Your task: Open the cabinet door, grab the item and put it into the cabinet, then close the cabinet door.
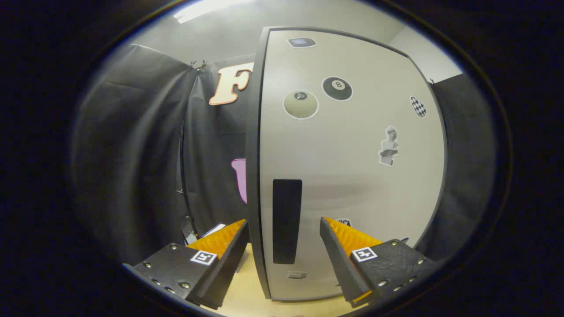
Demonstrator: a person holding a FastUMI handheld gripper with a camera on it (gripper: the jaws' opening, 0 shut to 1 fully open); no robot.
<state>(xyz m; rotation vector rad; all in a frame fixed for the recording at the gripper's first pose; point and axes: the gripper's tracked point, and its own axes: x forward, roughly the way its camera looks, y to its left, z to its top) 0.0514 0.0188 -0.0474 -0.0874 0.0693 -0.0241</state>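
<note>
In the gripper view, the gripper [284, 229] is wide open and it holds nothing. Its two fingers [224, 246] are wedge shaped, with ribbed pads on the inner faces and a small square marker on each body. Small round screws sit along the outer edges.

Between the fingers, at about 12 o'clock from them, stands the cabinet door [352, 176]. It is a flat, smooth, pale panel with a thin dark frame, and it looks shut. The left finger lies at the door's left edge, the right finger in front of the panel; I cannot tell if either one touches it. The handle [287, 220] is a tall, narrow, dark rectangle, just ahead of the gap between the fingers, near the left edge of the door.

On the door are flat stickers: two round ball stickers [337, 88] at 12 o'clock, a bust sticker [389, 146] at 1 o'clock and a small checkered oval [418, 106] further at 2 o'clock.

Under the cabinet is a light wooden table [249, 299], smooth. At 10 o'clock hangs the black cloth wall [132, 154], with soft folds
</note>
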